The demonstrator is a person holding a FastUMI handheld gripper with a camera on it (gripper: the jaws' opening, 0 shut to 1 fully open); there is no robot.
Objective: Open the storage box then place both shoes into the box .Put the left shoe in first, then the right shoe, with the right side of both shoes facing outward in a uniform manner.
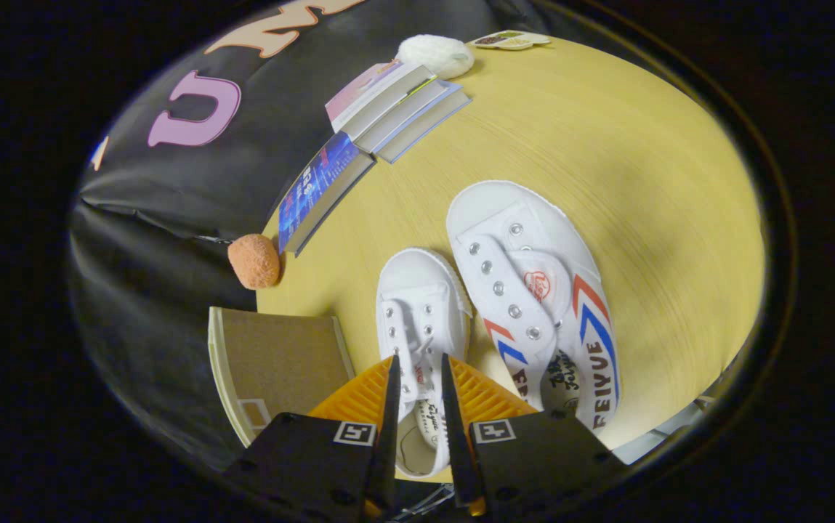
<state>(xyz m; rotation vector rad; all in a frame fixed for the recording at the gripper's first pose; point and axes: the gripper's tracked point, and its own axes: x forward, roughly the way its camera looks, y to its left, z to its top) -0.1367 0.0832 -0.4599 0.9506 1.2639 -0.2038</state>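
Two white canvas shoes lie side by side on the yellow round table (606, 145), toes pointing away from me. The shoe on the right (533, 290) shows red and blue chevrons on its sides. The plainer shoe on the left (421, 305) runs in between my fingers. My gripper (418, 363) stands nearly closed, with the shoe's lace area and collar pinched in the narrow gap. Just left of the fingers sits the storage box (272, 363), a brown surface with a cream rim, at the table's edge.
Several books (381, 116) lie in a row along the table's far left edge. An orange sponge-like ball (253, 261) rests beside them, near the box. A white fluffy ball (435, 54) and a small card (511, 40) lie at the far side.
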